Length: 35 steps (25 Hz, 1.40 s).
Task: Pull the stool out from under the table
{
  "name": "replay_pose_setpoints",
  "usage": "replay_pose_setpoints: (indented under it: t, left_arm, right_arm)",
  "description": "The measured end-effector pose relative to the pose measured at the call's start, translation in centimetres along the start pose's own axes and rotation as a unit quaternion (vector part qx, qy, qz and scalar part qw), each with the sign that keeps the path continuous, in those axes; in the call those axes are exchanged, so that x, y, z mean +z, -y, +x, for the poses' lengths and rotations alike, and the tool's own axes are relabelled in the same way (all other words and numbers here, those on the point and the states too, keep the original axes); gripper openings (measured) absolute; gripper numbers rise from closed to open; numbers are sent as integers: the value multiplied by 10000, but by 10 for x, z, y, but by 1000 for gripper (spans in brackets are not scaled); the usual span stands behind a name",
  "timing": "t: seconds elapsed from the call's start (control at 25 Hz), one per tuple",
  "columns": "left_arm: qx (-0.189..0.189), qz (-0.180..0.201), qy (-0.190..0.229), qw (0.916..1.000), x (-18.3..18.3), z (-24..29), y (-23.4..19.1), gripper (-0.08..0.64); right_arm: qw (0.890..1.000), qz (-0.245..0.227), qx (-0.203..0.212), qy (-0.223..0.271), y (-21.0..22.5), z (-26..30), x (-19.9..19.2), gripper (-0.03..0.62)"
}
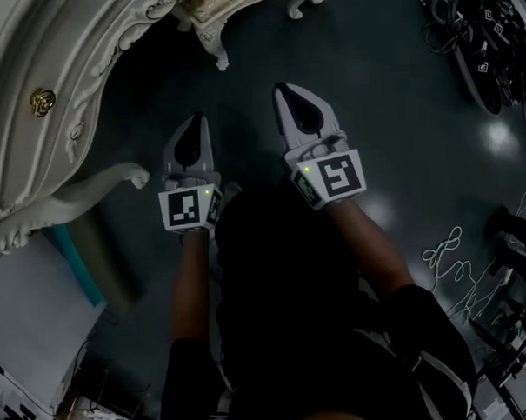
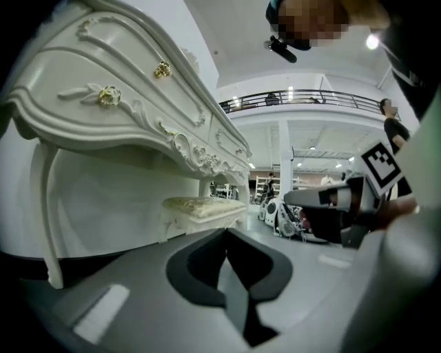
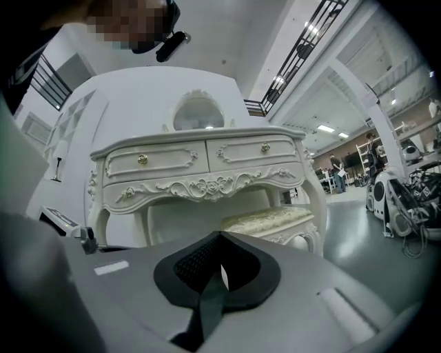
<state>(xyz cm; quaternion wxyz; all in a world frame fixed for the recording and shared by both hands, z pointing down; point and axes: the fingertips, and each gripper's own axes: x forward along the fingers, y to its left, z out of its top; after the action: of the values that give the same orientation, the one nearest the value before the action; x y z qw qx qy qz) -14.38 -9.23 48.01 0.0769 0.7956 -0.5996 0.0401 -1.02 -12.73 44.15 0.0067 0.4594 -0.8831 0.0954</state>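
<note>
The ornate white table (image 1: 41,101) fills the upper left of the head view. The cushioned white stool (image 1: 213,14) stands partly under it at the top, one leg showing. Both grippers hover above the dark floor, short of the stool and apart from it. My left gripper (image 1: 196,121) is shut and empty, and so is my right gripper (image 1: 282,91). The left gripper view shows the stool (image 2: 203,207) under the table (image 2: 138,103) beyond the shut jaws (image 2: 226,238), with the right gripper (image 2: 331,207) alongside. In the right gripper view the stool (image 3: 272,220) sits below the drawers (image 3: 200,162), past the shut jaws (image 3: 220,238).
A curved table leg (image 1: 97,186) reaches out just left of my left gripper. A white board (image 1: 33,319) and a teal item (image 1: 74,265) lie at the lower left. Loose cable (image 1: 448,258) and dark equipment (image 1: 490,38) occupy the right side of the floor.
</note>
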Motion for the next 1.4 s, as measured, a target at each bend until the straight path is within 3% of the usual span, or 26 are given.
replay_pose_setpoints:
  t: [0.16,0.32,0.84,1.4]
  left_arm:
    - [-64,124,129,9998,-15,5,-3,9]
    - [41,13,175,9998,-21,5,-18,9]
    - [-164,-29,124,9998,-19,35,-45,9]
    - [-172,-129,107,9997,-27,52,-57,9]
  right_arm:
    - [9999,32,149,-10,2,13,-30,-2]
    - [9997,35,212,-93,2,29,-51,0]
    - [9997,154,82,-184,3,81,-76,3]
    - [9990,130,71,-423,8,117,-113,74]
